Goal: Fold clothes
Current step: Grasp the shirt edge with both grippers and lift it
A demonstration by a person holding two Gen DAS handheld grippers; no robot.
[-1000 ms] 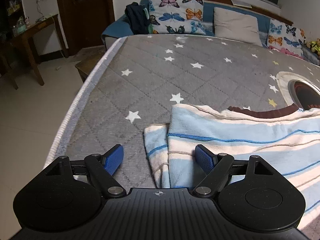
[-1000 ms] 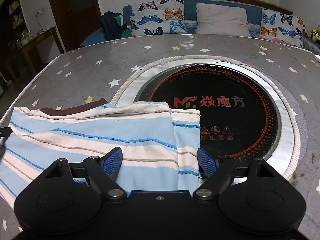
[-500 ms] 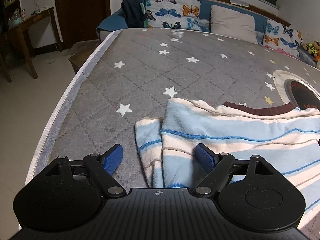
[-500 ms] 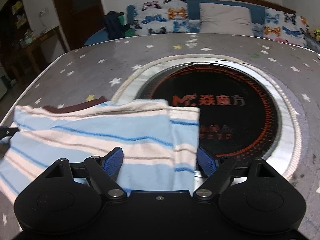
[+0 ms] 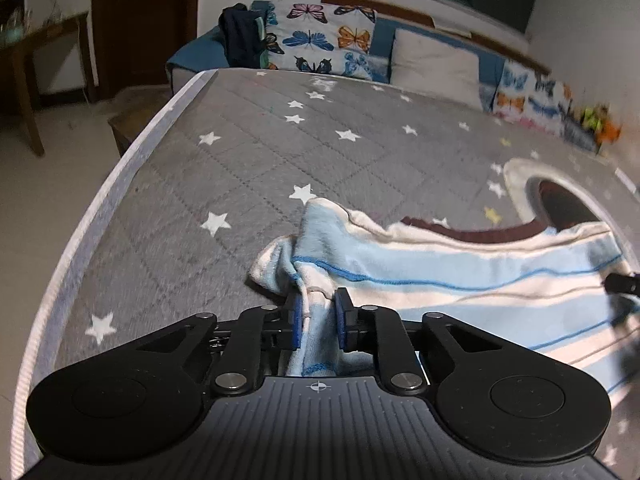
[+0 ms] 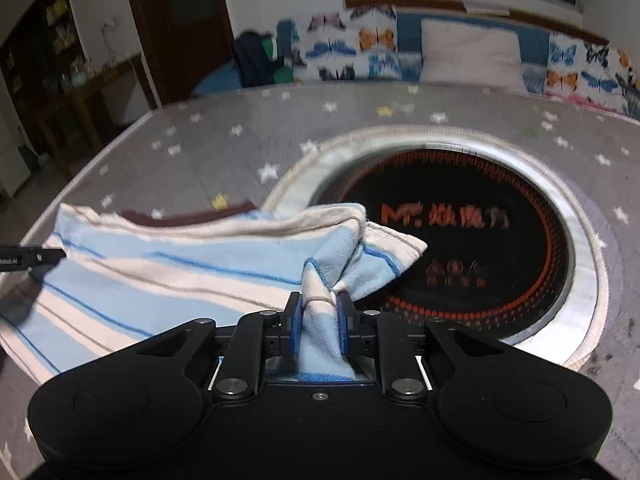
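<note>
While both grippers pinch bunched near corners of the striped shirt (image 5: 460,276) on the table (image 5: 240,168), left gripper (image 5: 318,322) at 9 o'clock, right gripper (image 6: 319,320) at 3, thick bunches may slip, and the cloth could snag the hob (image 6: 500,240)

home living room | butterfly cushions (image 5: 320,38) | wooden door (image 6: 180,20)

The round black cooktop (image 6: 472,240) carries an orange "M" logo and three Chinese characters, blurred here
</note>
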